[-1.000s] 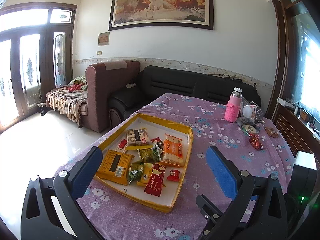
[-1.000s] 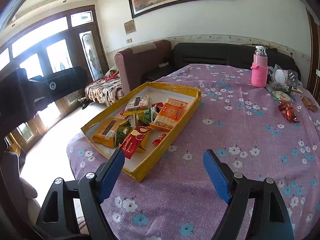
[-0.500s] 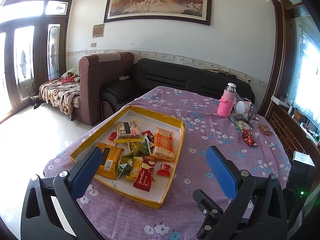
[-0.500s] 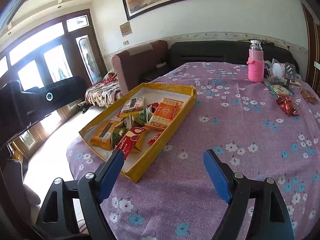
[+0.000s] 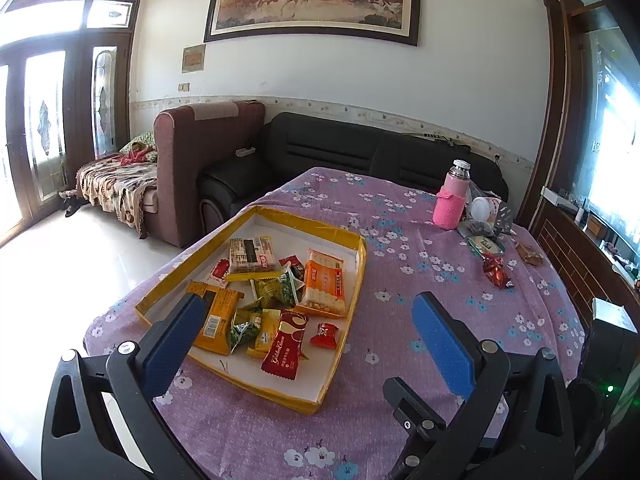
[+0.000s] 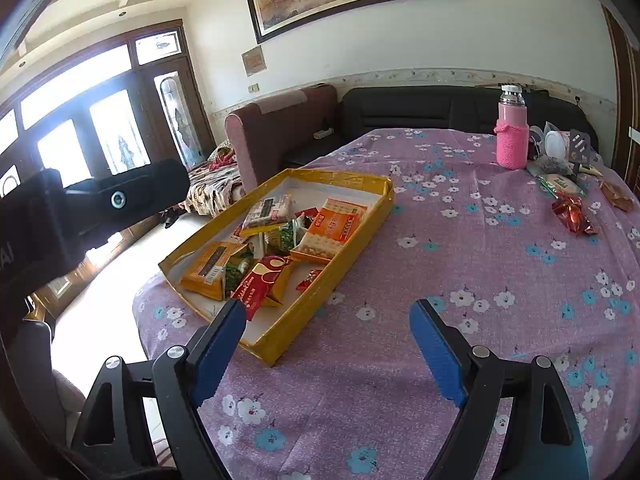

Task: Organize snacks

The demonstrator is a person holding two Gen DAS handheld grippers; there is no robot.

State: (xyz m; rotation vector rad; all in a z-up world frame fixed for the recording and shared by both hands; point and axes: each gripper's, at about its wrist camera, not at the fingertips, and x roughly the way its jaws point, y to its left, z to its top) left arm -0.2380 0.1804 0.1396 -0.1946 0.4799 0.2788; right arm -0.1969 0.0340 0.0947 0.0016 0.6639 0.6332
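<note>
A yellow-rimmed tray (image 5: pixel 362 256) (image 6: pixel 360 236) lies on the purple flowered tablecloth and holds several snack packets: an orange cracker pack (image 5: pixel 325 280) (image 6: pixel 332 226), a red wafer pack (image 5: pixel 285 346) (image 6: pixel 256 286), green packets (image 5: pixel 276 290), a yellow-orange pack (image 5: pixel 218 318) and a small red candy (image 5: pixel 324 335). My left gripper (image 5: pixel 306 344) is open and empty, held above the tray's near end. My right gripper (image 6: pixel 328 344) is open and empty, above the cloth just right of the tray's near corner.
At the table's far right stand a pink bottle (image 5: pixel 452 204) (image 6: pixel 512 142), a red foil wrapper (image 5: pixel 496 272) (image 6: pixel 572 216), a white round tub (image 5: pixel 486 208) and other small items. Sofas (image 5: pixel 348 152) stand behind the table. The left gripper's body shows in the right wrist view (image 6: pixel 80 204).
Both grippers have drawn back and up from the table, so the tray looks smaller and farther. Both stay open. The snacks have not moved.
</note>
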